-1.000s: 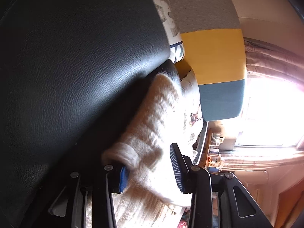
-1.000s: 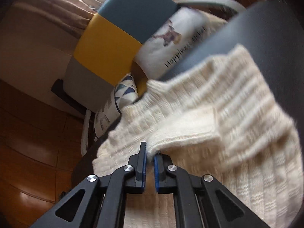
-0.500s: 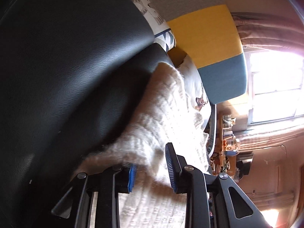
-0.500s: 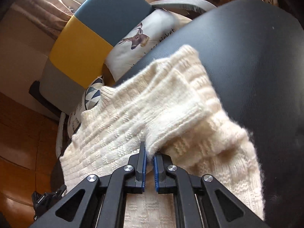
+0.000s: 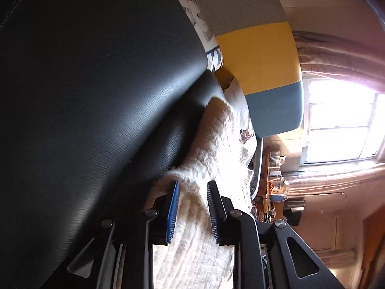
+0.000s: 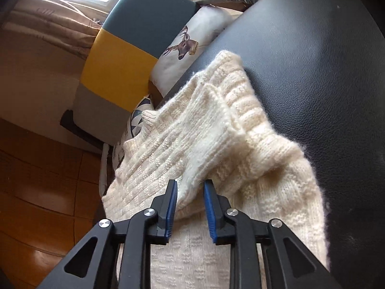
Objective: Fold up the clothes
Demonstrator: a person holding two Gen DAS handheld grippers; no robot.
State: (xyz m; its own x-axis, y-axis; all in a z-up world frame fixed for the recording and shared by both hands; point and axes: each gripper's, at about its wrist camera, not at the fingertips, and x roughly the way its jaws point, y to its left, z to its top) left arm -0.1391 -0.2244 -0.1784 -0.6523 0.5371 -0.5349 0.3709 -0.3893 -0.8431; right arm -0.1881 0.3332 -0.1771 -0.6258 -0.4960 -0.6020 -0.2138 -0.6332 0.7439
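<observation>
— Where the right tongs [image 6: 190, 189] point, what sits between them?
— A folded flap of the cream knit sweater [image 6: 192, 144]. Its edge lies in the gap, but the blue-padded fingers [image 6: 172, 207] stand spread, with space showing on either side of the wool, so nothing is pinched.
— And the left tongs [image 5: 192, 192]?
— Also spread. A fuzzy ridge of the same sweater [image 5: 211, 144] runs up between them; whether the wool touches either pad I cannot tell, since that view is blurred and partly washed out by glare.
— Where does the sweater lie?
— On the black leather surface [image 6: 312, 72], bunched in layers, with a ribbed edge turned up toward the far end and one side reaching the near rim.
— Beyond it?
— A white cushion printed with a deer head [image 6: 190, 41] rests just past the surface's edge, beside a second cushion with a dark triangle pattern [image 6: 139, 118]. Behind both stands a chair back [image 6: 120, 72] in teal, yellow and grey bands. Further off are a bright window [image 5: 344, 120], curtains [image 5: 336, 55] and a wooden floor [image 6: 36, 180].
</observation>
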